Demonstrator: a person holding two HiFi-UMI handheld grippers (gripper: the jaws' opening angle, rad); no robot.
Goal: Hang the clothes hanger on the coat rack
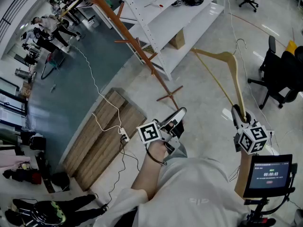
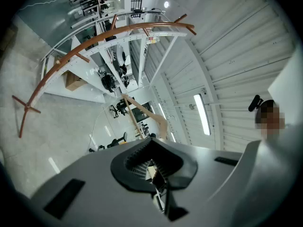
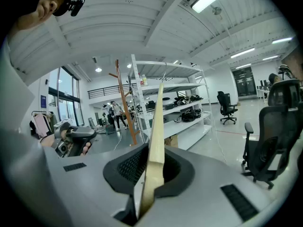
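Observation:
A light wooden clothes hanger (image 1: 239, 84) with a wire hook rises from my right gripper (image 1: 236, 112), which is shut on one end of it. In the right gripper view the hanger (image 3: 156, 141) stands edge-on between the closed jaws of the right gripper (image 3: 154, 169). The brown wooden coat rack (image 1: 124, 31) with pegs stands on the floor ahead and to the left, apart from the hanger. It also shows as the coat rack (image 3: 124, 103) beyond the jaws. My left gripper (image 1: 179, 113) is shut and holds nothing. Its view shows the rack (image 2: 118, 30) and the hanger (image 2: 142, 111).
A white metal shelf unit (image 1: 180, 13) stands just behind the rack, with a cardboard box (image 1: 177, 39) under it. Black office chairs (image 1: 279, 74) are at the right. A wooden board (image 1: 102, 136) with a power strip (image 1: 124, 137) lies at the left. People stand far left.

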